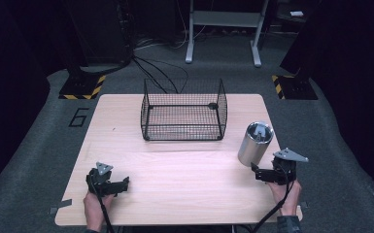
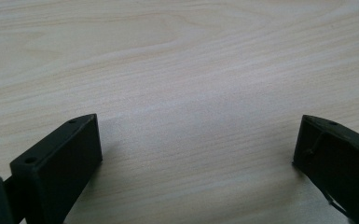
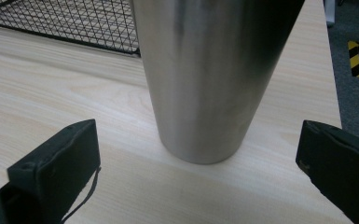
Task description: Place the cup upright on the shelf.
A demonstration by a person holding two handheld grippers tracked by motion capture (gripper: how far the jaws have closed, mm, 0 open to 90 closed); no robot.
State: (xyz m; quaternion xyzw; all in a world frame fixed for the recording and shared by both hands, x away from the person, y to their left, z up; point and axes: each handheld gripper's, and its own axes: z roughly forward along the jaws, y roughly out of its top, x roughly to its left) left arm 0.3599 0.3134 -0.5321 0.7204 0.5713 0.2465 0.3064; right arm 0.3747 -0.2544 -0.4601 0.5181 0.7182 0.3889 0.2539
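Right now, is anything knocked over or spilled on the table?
No, nothing stands out. The metal cup stands upright on the table, the wire basket sits level, and nothing is spilled.

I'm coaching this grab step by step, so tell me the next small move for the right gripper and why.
Probably ease the right gripper forward until its jaws flank the steel tumbler, then close. Its jaws stand wide open, the tumbler stands upright on the table just ahead of them, untouched. The left gripper rests open, away from it.
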